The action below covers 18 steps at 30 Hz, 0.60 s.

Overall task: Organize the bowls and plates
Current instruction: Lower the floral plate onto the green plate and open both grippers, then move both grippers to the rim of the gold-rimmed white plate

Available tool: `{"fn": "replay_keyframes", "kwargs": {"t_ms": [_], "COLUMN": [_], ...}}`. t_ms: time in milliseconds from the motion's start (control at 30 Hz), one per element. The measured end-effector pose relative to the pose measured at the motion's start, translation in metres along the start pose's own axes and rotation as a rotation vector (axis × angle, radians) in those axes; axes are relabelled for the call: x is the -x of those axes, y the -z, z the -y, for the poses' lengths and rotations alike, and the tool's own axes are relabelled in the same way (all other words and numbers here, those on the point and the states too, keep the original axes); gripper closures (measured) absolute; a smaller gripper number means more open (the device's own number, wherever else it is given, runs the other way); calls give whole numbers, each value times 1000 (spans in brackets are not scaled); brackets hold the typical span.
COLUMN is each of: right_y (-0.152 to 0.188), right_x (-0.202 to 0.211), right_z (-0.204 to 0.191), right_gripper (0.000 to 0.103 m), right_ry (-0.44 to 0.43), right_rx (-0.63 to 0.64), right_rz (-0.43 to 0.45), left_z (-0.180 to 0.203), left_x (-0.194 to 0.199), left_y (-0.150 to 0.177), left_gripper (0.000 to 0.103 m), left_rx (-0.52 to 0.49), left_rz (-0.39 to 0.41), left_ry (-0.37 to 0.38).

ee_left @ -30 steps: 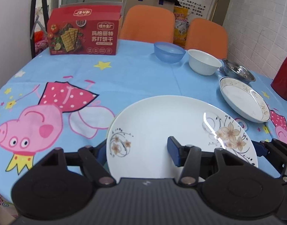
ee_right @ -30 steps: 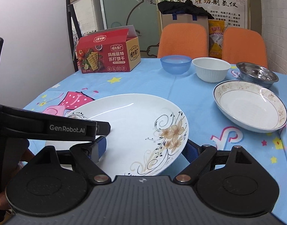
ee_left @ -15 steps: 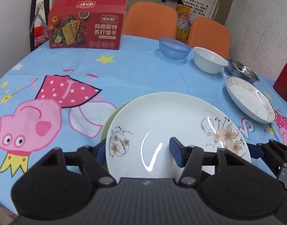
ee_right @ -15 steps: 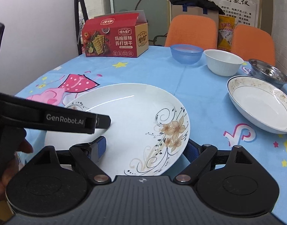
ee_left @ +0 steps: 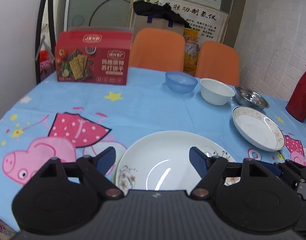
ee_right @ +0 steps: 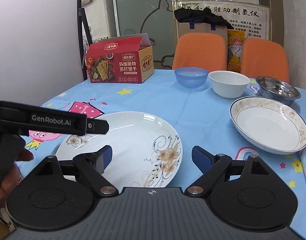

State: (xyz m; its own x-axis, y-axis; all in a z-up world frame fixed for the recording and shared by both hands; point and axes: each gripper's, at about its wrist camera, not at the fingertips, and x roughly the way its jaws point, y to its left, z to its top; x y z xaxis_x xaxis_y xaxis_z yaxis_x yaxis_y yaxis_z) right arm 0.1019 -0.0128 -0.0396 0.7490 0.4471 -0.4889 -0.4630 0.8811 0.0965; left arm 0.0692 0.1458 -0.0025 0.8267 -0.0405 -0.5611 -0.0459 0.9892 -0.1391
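A white flowered plate (ee_left: 163, 160) (ee_right: 133, 140) lies on the table near the front edge, resting on a green plate whose rim (ee_left: 115, 172) shows at its left. My left gripper (ee_left: 153, 159) is open above the plate's near part. My right gripper (ee_right: 152, 157) is open over the plate's right rim. A gold-rimmed deep plate (ee_left: 257, 131) (ee_right: 271, 124) lies to the right. A blue bowl (ee_left: 181, 81) (ee_right: 191, 77), a white bowl (ee_left: 216, 91) (ee_right: 229, 83) and a steel bowl (ee_left: 252, 98) (ee_right: 278, 87) stand behind.
A red cracker box (ee_left: 93, 60) (ee_right: 121, 62) stands at the back left. A red thermos (ee_left: 301, 94) stands at the right edge. Two orange chairs (ee_left: 157, 50) are behind the table. The cartoon tablecloth (ee_left: 73, 110) covers the table.
Both grippers have let go of the flowered plate and opened; it now lies flat on the green plate. Both grippers have risen and drawn back a little.
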Motion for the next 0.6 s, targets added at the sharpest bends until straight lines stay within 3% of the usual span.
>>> {"fn": "replay_keyframes", "kwargs": {"t_ms": [233, 600], "right_y": [-1, 7], "right_x": [4, 28], "right_z": [10, 85], "right_gripper": [0, 0], "right_ry": [1, 121], "right_rx": [-21, -176], "right_rz": [15, 28], "left_z": [24, 73], "left_x": [-9, -30], "left_y": [-8, -10], "left_gripper": [28, 27], "left_rx": [-36, -96], "left_rz": [-24, -83], "left_ry": [21, 72]}}
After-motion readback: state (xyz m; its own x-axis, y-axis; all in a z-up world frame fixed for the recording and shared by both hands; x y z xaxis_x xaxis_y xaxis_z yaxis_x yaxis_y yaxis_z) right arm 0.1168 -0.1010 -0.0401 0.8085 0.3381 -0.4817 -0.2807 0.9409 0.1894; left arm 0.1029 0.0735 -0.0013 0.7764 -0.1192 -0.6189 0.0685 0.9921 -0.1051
